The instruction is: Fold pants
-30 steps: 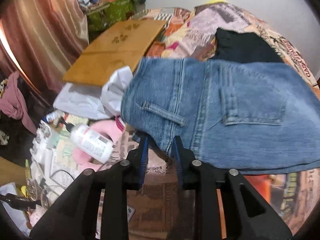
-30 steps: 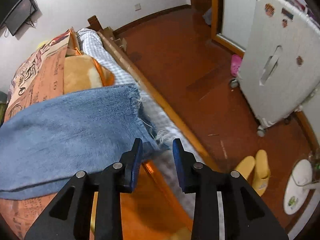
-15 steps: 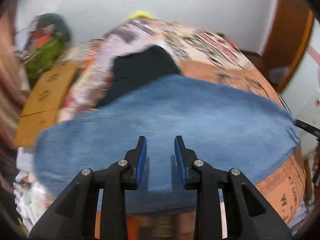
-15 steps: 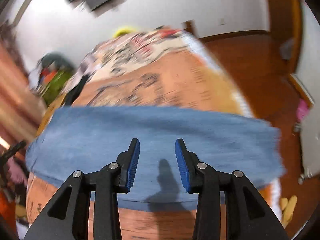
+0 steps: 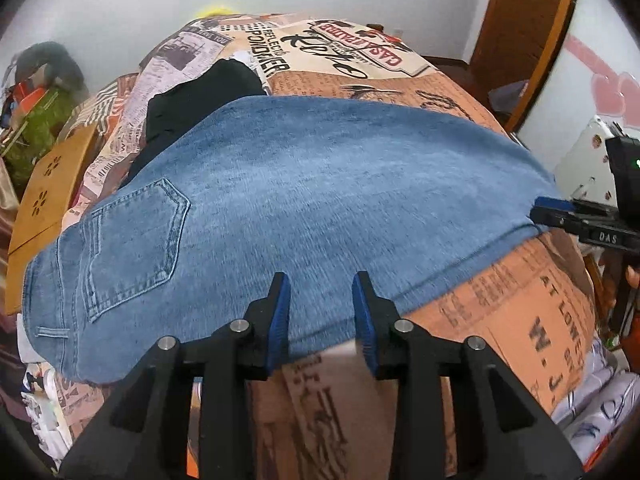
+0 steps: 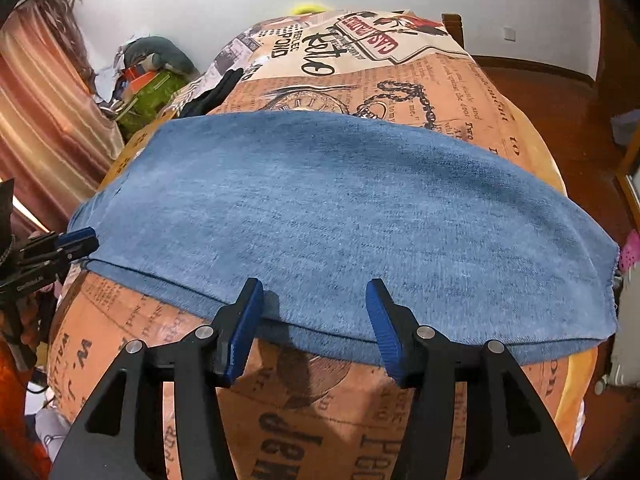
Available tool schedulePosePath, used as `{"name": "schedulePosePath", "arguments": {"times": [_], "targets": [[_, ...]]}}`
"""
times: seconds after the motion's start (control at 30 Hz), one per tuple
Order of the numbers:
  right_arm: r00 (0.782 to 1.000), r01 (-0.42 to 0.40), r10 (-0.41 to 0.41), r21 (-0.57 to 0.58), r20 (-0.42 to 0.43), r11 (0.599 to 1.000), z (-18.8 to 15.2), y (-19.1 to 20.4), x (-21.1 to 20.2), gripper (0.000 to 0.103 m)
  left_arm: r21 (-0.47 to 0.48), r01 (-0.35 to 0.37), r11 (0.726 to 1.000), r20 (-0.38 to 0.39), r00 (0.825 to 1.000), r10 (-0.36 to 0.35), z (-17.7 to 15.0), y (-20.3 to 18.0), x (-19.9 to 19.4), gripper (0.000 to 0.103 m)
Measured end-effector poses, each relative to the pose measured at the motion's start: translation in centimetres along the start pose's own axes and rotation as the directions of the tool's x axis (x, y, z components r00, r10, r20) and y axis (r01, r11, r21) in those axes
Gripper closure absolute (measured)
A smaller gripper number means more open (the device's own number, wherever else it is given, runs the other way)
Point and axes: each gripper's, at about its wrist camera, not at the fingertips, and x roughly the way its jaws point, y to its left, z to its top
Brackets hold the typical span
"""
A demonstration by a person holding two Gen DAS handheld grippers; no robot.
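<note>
Lying flat across the bed, the jeans are folded lengthwise, one leg on the other, with the back pocket and waistband end toward the left and the frayed hem at the right. Both grippers hover at the near long edge. The left gripper has its jaws opening with nothing pinched between them, only denim lying beneath the tips. The right gripper is likewise opening, wider, its pads clear of the cloth. A black garment sits beyond the jeans on the printed bedspread, partly under them.

By my reading the lengthwise fold is done and the cross fold is the step in hand. The next move calls for pinching both layers together at one end and carrying that end over to meet the other, keeping the edges lined up so that the top leg does not slide.
</note>
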Motion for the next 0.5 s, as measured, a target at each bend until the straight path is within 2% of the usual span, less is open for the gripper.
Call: {"name": "schedulePosePath", "arguments": {"times": [0.03,0.1,0.13,0.17,0.4,0.5], "targets": [[1.0,-0.003,0.003,-0.007,-0.002,1.0,0.0,0.3,0.1,0.053,0.006,-0.017,1.0,-0.002,1.0,0.017,-0.2,0.0,0.0,0.057],[1.0,-0.003,0.003,-0.027,-0.003,1.0,0.1,0.8,0.2,0.049,0.001,-0.03,1.0,-0.009,1.0,0.03,-0.4,0.0,0.0,0.053],[1.0,-0.006,0.006,-0.036,-0.004,0.999,0.0,1.0,0.2,0.044,0.0,-0.018,1.0,-0.014,1.0,0.018,-0.5,0.1,0.0,0.053],[1.0,-0.007,0.007,-0.047,-0.005,0.999,0.0,1.4,0.4,0.043,0.001,-0.015,1.0,-0.015,1.0,0.015,-0.5,0.1,0.0,0.053],[1.0,0.016,-0.015,-0.131,0.013,0.991,0.5,3.1,1.7,0.043,0.067,-0.034,0.997,-0.015,0.999,0.036,-0.7,-1.2,-0.2,0.053],[1.0,0.01,-0.006,-0.148,0.025,0.989,0.7,3.3,2.2,0.043,0.061,-0.023,0.998,-0.018,1.0,0.024,-0.4,-1.3,0.2,0.053]]}}
